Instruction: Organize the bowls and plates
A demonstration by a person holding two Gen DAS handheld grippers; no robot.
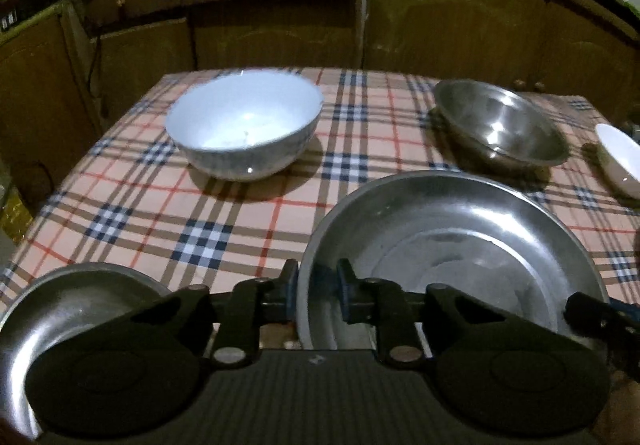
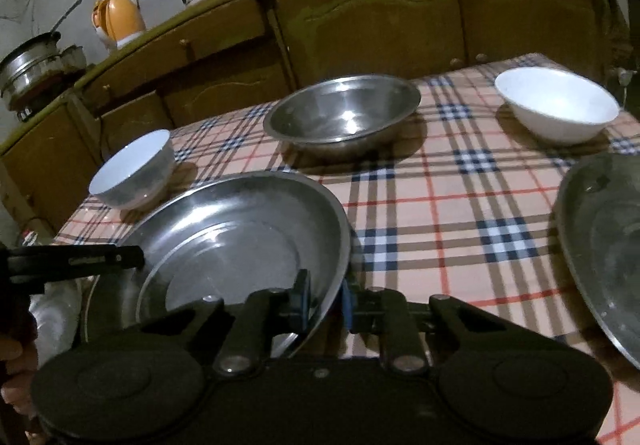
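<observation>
**Both grippers pinching one steel plate by its rim**

The left gripper is closing its blue-padded fingers nearly together on the near left rim of the steel plate, one finger outside the rim and one inside. The right gripper is clamping the same plate at its near right rim, fingers equally narrow. The plate is sitting tilted above the checked tablecloth, and whether it is touching the cloth cannot be told.

Beyond it, a white bowl is standing to the left, a steel bowl to the right, and a second white bowl further right. A second steel plate is lying just beside the left gripper, and a third is lying off to the right. Both grippers are reaching forward, level, from the table's near edge.
</observation>
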